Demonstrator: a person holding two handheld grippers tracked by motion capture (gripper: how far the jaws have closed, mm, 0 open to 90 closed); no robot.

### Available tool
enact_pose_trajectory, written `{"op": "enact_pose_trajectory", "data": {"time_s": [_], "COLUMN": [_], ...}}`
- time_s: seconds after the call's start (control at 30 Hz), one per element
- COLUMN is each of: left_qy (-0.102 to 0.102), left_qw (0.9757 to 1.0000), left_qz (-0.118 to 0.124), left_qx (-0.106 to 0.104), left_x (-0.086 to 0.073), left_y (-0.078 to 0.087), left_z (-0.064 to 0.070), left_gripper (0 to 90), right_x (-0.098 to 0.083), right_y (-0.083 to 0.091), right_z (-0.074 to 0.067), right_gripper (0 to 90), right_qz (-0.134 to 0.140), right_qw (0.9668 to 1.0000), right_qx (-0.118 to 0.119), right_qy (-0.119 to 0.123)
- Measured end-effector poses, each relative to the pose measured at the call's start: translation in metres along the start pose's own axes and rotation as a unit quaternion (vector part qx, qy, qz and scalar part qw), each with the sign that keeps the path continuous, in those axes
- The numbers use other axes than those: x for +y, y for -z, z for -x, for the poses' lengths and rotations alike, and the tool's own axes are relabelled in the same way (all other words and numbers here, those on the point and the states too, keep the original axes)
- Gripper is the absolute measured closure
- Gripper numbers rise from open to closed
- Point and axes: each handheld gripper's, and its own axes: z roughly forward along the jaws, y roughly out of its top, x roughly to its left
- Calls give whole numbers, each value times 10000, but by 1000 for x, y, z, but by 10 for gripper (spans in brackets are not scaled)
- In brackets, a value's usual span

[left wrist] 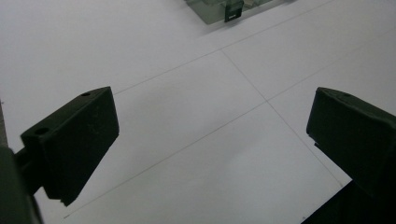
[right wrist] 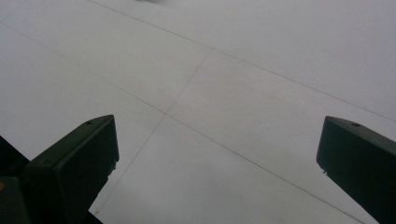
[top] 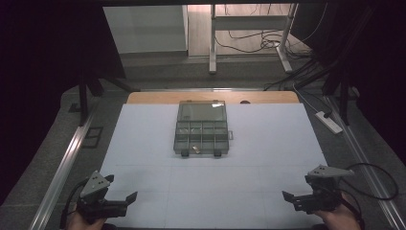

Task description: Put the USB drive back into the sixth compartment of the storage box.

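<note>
Two grippers — left gripper, right gripper — we held with fingers spread wide, empty; the clear compartmented plastic organiser box looked light, rigid, slippery — best gripped by its edges.

Dim overall; white table sheet evenly lit from above, surroundings nearly black. Soft faint shadows, no glare. Gripper views slightly grainy, jaws soft-focus.

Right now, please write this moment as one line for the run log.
left gripper: open, empty, near left | right gripper: open, empty, near right | compartment box: lid open, table centre, untouched
</note>
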Motion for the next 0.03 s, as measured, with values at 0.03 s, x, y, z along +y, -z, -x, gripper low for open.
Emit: {"op": "enact_pose_trajectory", "data": {"time_s": [0.03], "left_qy": [0], "left_qw": [10000], "left_qz": [0], "left_qx": [0], "left_x": [0], "left_y": [0], "left_z": [0], "left_gripper": [26], "right_x": [0], "right_y": [0], "right_z": [0], "right_gripper": [0], "right_qz": [0], "right_qw": [10000], "right_qx": [0], "right_qy": [0]}}
